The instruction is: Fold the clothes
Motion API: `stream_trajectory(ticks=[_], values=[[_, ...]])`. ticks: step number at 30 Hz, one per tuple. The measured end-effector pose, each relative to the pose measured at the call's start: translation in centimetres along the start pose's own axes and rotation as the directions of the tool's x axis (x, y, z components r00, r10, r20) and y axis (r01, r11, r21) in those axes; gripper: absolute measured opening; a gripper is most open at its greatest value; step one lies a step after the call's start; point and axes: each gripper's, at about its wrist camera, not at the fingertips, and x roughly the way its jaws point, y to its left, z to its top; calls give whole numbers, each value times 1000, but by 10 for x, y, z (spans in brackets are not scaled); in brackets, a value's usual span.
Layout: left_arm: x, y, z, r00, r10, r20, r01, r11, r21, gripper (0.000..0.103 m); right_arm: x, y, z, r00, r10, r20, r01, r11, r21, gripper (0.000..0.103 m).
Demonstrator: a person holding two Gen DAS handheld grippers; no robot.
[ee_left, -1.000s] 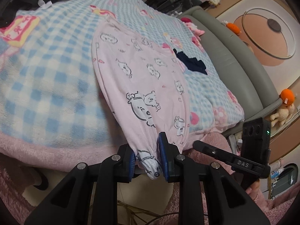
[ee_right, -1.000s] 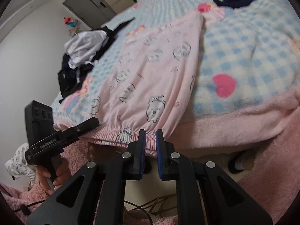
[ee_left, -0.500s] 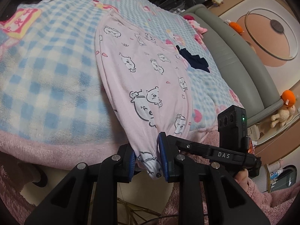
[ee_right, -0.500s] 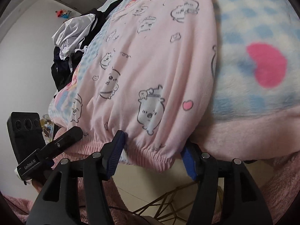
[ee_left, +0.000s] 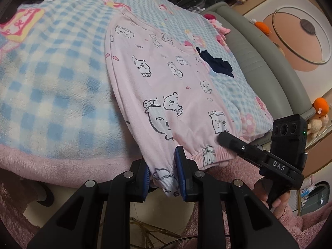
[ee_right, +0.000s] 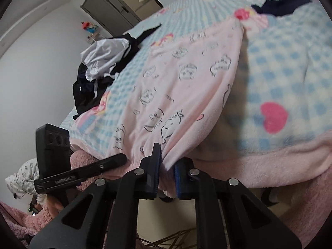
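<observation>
- The pink pyjama trousers (ee_left: pixel 166 78) are lying lengthwise on the blue checked blanket (ee_left: pixel 51 78) of the bed, with the gathered elastic hem hanging just over the near edge.
- The left gripper (ee_left: pixel 162 176) is pinching one corner of that hem, its blue pads pressed onto a bunch of printed cloth; this grip is likely keeping that side from sliding.
- The right gripper (ee_right: pixel 167 175) is clamping the other corner of the hem, a fold of pink cloth sitting between its nearly closed jaws.
- Holding both near corners is probably giving the person an even edge to lift or carry, so the cloth is staying flat rather than bunching.
- The trousers are looking like a single flat layer, though whether a lengthwise fold is already in them is hard to tell.
- A dark small garment (ee_left: pixel 215 64) is lying just past the far end, and a heap of black and white clothes (ee_right: pixel 103 66) is sitting well apart on the blanket.
</observation>
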Motion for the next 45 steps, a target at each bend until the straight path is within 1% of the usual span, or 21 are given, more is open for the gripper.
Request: stream_trajectory(ticks=[5,11,14,17,20,22,23,28,29,32,33,34,35,36,37,38,39,40,41,43,45], values=[[-1,-4,-1,1000,6,4,-6,1000,15,23,-6,1,3,1000,14,13,-14,1000,-1,10],[0,-5,3,1000,-12,-4,12,1000,13,22,-13,2,6,999,30,28,-30,1000,-2,10],[0,-6,5,999,-46,-11,46,999,2,22,-10,0,5,1000,16,-3,-16,1000,-2,10],[3,-5,5,999,-43,-26,43,999,2,22,-3,-9,-1,998,-21,-60,22,1000,19,10],[8,-2,2,998,-36,-47,36,999,-9,22,5,-21,-4,995,-3,-102,10,997,73,11],[8,0,5,996,-67,-51,66,997,-31,22,9,-28,-6,992,16,-129,-2,994,108,11],[8,0,8,995,-88,-52,86,996,-40,22,10,-29,0,992,22,-125,-7,993,115,11],[5,-12,41,988,-131,-80,129,991,-35,22,9,-30,49,998,40,-54,-34,992,119,10],[6,-14,52,986,-139,-87,136,990,-38,22,8,-30,59,998,44,-40,-39,992,120,10],[16,-17,98,987,-152,-50,151,988,-27,22,8,-30,89,998,55,3,-55,991,121,11],[19,-17,114,987,-156,-36,155,988,-23,29,7,-30,99,998,59,17,-60,991,121,12],[22,-18,130,987,-160,-22,160,987,-19,36,7,-30,109,998,62,32,-66,990,121,14],[26,-15,144,992,-129,-5,129,991,-29,59,7,-30,119,997,66,46,-71,990,122,24],[29,-12,159,998,-57,20,58,997,-49,65,8,-33,130,997,50,66,-59,989,132,33],[26,-12,169,999,-13,46,15,999,-50,65,10,-36,142,996,23,89,-36,988,150,39],[20,-12,174,997,-9,71,11,1000,-28,65,12,-40,154,994,-5,112,-14,986,168,40],[10,-14,176,994,-14,110,12,1000,19,66,7,-38,162,990,-16,139,-5,988,151,41],[2,-14,174,990,-9,143,1,998,57,66,0,-32,169,985,-17,169,-3,993,115,50],[-3,-13,171,987,10,163,-26,995,93,66,-9,-28,171,980,-3,201,-13,997,77,68],[1,-8,162,988,52,146,-76,984,162,66,-21,-25,167,969,4,248,-10,1000,23,80],[15,-4,156,987,104,119,-128,967,220,64,-11,-29,161,980,-54,192,58,998,-18,80]])
